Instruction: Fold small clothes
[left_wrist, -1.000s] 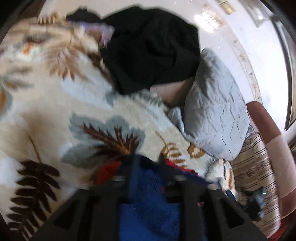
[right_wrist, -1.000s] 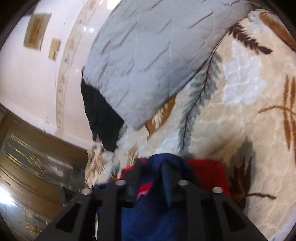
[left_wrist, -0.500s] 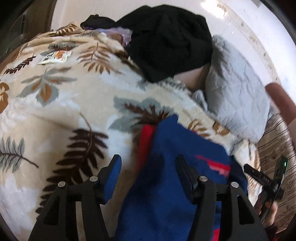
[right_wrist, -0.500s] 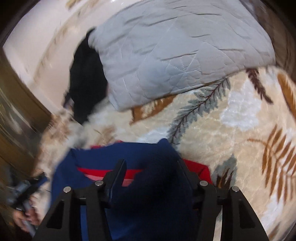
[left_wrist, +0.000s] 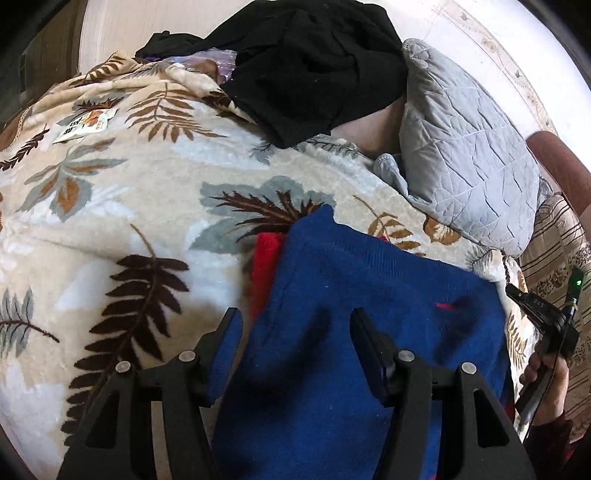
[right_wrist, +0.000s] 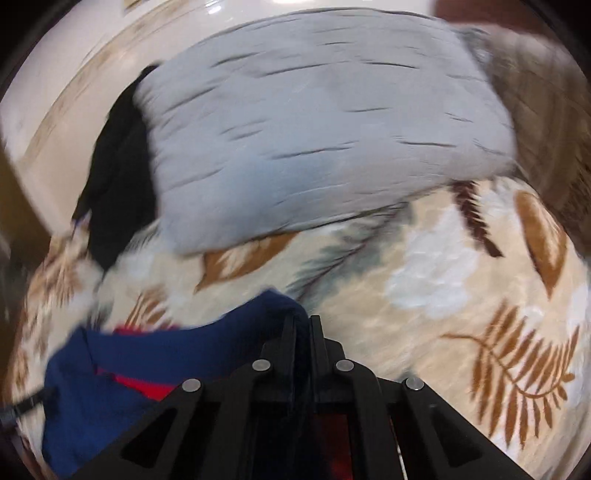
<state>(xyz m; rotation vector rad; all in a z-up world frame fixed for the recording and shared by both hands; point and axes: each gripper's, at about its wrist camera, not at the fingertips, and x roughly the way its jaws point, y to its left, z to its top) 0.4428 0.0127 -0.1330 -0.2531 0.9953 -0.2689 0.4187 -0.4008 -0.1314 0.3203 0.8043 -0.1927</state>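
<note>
A small blue knit garment with red parts lies on a leaf-patterned blanket. My left gripper is open, its fingers standing over the garment's near left part, holding nothing. In the right wrist view the same garment lies at lower left. My right gripper is shut on the garment's blue edge, which bunches up between the fingers. The right wrist view is blurred by motion. The other hand and its gripper show at the right edge of the left wrist view.
A grey quilted pillow lies at the back right, also in the right wrist view. A heap of black clothing lies at the back of the blanket. A paper label lies on the blanket at far left.
Both grippers let go of the garment half a second ago and it dropped flat. My left gripper stays open. My right gripper has closed again on the blue edge and swung sideways.
</note>
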